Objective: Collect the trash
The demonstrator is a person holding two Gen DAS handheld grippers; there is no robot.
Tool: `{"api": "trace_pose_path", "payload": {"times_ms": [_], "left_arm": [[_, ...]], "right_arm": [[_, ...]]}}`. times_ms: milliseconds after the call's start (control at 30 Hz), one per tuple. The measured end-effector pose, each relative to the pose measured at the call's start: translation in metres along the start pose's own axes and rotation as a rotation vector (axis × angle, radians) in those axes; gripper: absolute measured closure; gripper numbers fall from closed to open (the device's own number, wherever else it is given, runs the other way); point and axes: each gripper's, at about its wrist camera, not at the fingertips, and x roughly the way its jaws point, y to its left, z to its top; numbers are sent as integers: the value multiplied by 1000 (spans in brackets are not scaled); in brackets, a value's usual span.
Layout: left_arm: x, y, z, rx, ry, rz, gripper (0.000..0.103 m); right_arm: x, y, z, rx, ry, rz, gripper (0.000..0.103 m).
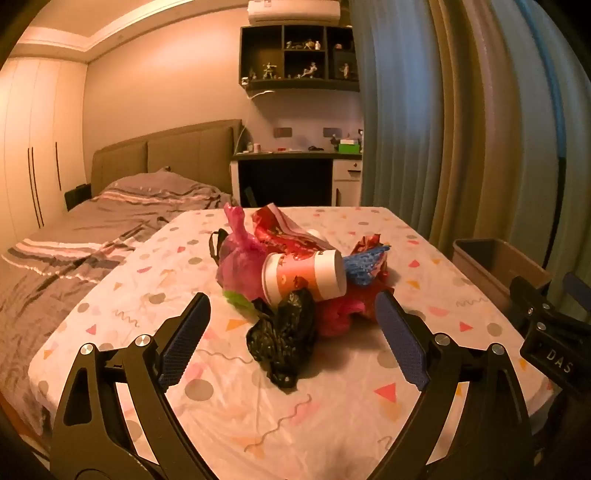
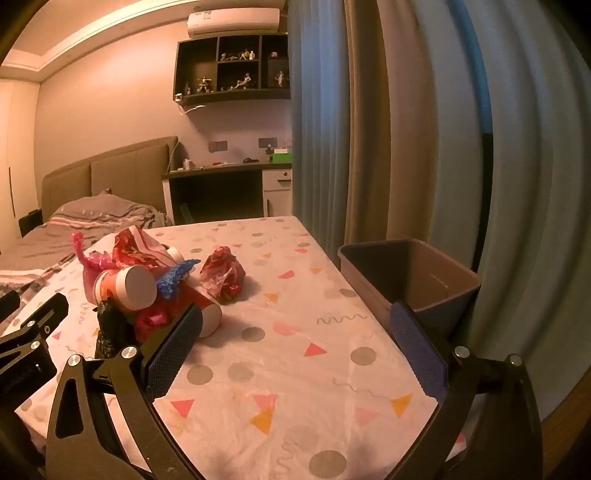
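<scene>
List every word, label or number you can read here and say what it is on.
"DAS" (cut off at the frame edge): on the right gripper, seen in the left wrist view.
Print on the paper cup and red wrapper: too blurred to read.
Air conditioner label: too small.

shelf figurines (image 1: 308,68) too small, bin (image 1: 495,266) partly hidden

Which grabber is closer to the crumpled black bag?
Left. The left gripper points straight at the black bag, which lies just ahead between its open fingers. The right gripper is off to the bag's right, over bare tablecloth near the bin.
</scene>
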Motion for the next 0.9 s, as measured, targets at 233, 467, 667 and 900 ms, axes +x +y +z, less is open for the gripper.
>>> {"api": "trace_pose_path", "payload": {"times_ms": [233,467,667,900], "left_arm": [[0,0,0,1,3,0,14],[-3,0,1,-1,1,-2,14],[-6,-3,2,4,-2,-4,14],[-2,1,0,-5,1,-2,14]], "right_arm": [[0,1,0,-2,3,-1,5],[1,1,0,-1,6,2,5],[1,2,-1,-4,5,0,5],[0,1,-1,-3,5,2,5]]}}
